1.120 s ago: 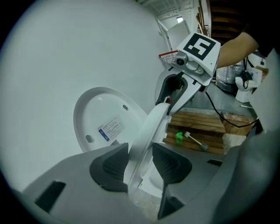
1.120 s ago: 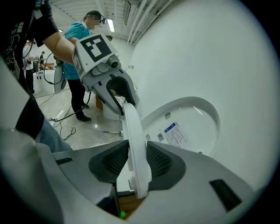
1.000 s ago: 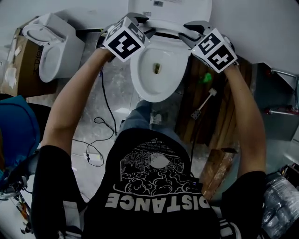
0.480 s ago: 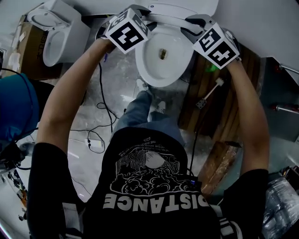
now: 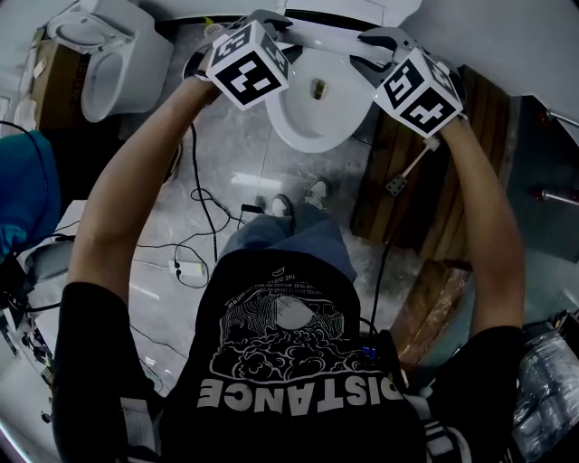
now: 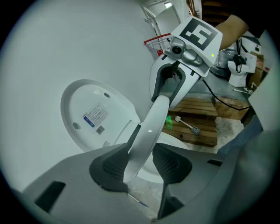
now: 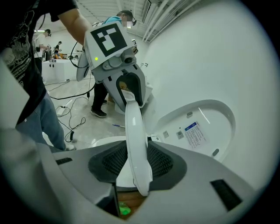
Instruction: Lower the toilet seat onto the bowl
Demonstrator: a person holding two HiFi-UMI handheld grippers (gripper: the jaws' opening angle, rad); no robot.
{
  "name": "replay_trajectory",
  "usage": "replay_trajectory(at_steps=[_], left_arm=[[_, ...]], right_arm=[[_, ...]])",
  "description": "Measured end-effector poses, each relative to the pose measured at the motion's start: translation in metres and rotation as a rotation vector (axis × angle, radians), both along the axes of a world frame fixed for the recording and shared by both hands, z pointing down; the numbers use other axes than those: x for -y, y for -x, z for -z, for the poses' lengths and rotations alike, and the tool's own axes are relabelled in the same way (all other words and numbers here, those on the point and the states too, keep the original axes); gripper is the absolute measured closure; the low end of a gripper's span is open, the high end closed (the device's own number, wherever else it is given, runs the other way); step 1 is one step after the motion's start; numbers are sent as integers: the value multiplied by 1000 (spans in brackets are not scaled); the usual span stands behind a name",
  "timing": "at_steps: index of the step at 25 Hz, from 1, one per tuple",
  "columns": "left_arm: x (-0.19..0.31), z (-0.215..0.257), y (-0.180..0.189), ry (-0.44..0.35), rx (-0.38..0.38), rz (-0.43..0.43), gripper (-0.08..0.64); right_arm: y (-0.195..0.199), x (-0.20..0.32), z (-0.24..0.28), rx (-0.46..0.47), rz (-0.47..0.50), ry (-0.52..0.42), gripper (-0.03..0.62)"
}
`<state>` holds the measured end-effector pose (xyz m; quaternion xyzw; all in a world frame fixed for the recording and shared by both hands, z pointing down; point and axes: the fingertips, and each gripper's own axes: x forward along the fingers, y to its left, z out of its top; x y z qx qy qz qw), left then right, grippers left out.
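The white toilet seat (image 5: 318,33) is raised off the bowl (image 5: 317,118), and its ring spans the gap between my two grippers. My left gripper (image 5: 271,23) is shut on the ring's left side, and in the left gripper view the seat (image 6: 146,135) stands on edge between the dark pads (image 6: 109,168). My right gripper (image 5: 371,47) is on the right side. Its jaws are opening, though the seat (image 7: 135,135) is still pressed between its pads (image 7: 159,162). The lid (image 6: 94,118) stands upright against the wall behind.
A second toilet (image 5: 99,63) and a cardboard box (image 5: 50,68) stand at the far left. Cables (image 5: 199,235) trail over the floor. A wooden pallet (image 5: 434,199) with a toilet brush (image 5: 412,167) lies right of the bowl. The person's feet (image 5: 298,203) are in front of it.
The toilet and both grippers have slid toward the top of the head view. The person's feet have stepped back from the bowl. Both grippers stay on the seat.
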<state>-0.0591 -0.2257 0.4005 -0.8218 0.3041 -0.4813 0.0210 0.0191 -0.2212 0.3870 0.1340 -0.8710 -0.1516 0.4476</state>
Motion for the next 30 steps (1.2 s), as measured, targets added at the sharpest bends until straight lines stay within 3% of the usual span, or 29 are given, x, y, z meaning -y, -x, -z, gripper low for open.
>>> replay_trajectory(at_steps=[8,30], left_arm=[[-27,-24,-2,-6,28,-69,380],[-94,-104,-5,-46,137,-208,371]], right_arm=[[0,-27,-21,-76,11,-36,443],[-2,-92,-99,-174,-13,-114,425]])
